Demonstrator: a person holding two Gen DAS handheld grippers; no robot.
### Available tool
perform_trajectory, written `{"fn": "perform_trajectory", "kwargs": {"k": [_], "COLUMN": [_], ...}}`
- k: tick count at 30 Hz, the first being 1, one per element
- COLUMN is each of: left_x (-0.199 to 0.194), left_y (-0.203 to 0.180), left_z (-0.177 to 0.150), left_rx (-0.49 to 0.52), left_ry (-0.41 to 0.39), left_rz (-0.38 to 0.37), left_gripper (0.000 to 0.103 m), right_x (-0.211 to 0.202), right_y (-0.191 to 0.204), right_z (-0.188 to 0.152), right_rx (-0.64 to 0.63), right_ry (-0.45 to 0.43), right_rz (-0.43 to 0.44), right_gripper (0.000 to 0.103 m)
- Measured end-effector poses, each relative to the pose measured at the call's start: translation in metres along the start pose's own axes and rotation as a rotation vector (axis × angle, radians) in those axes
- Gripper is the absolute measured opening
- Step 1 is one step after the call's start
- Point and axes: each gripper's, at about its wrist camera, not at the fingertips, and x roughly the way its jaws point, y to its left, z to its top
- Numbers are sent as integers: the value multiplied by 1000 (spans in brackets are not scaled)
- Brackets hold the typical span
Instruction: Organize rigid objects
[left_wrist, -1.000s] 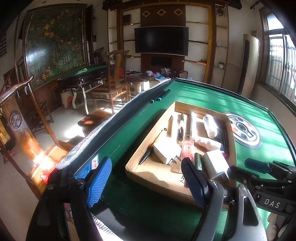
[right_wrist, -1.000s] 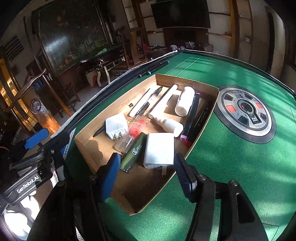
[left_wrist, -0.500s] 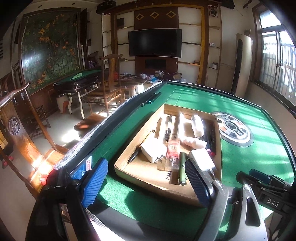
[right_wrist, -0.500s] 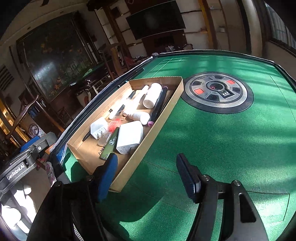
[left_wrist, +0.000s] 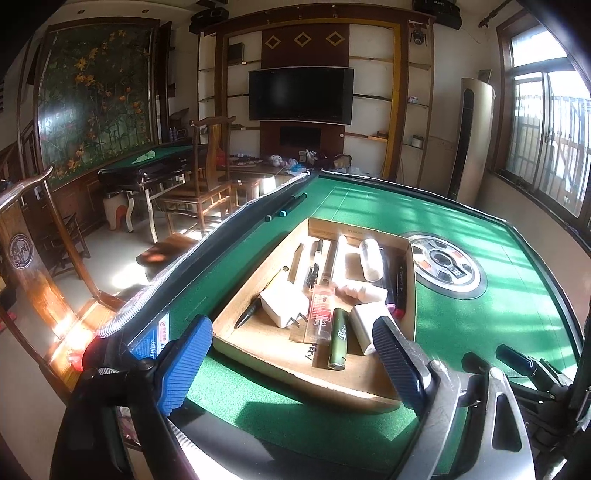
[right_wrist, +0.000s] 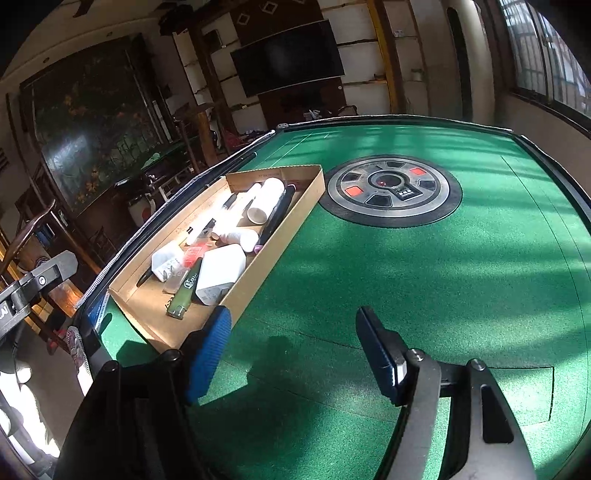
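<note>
A shallow cardboard tray (left_wrist: 258, 352) (right_wrist: 291, 225) lies on the green table and holds several items: two white chargers (left_wrist: 282, 302) (right_wrist: 221, 271), a green lighter (left_wrist: 338, 341) (right_wrist: 184, 293), white tubes (left_wrist: 371, 256), pens and markers. My left gripper (left_wrist: 291, 363) is open and empty, just above the tray's near edge. My right gripper (right_wrist: 295, 350) is open and empty, over bare green felt to the right of the tray's near corner.
A round dial panel (right_wrist: 393, 188) (left_wrist: 445, 264) is set in the table's middle. Two dark markers (left_wrist: 286, 206) lie near the far left rim. Wooden chairs (left_wrist: 207, 192) and another table (left_wrist: 147, 166) stand to the left.
Both grippers have pulled back and up from the tray. The right one has swung right, from over the tray to the bare felt beside it. Both stay open.
</note>
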Motion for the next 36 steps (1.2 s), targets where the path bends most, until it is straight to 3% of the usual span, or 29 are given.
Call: {"fn": "perform_trajectory", "kwargs": {"k": [12, 19, 26, 36], "left_x": [-1, 8, 7, 17], "left_y": [-3, 2, 2, 2], "left_z": [-8, -9, -10, -14], "left_rx": [-30, -44, -23, -21], "left_ry": [-15, -4, -26, 12], "left_rz": [-71, -30, 60, 69], "left_gripper": [93, 93, 96, 96], "right_x": [-4, 0, 1, 8], "right_y": [10, 13, 12, 13], "right_z": [-7, -9, -9, -12], "right_rx": [-61, -76, -71, -67], "right_ry": [-29, -17, -13, 20], "right_rz": [-49, -52, -39, -22], "right_gripper": [80, 80, 80, 81]}}
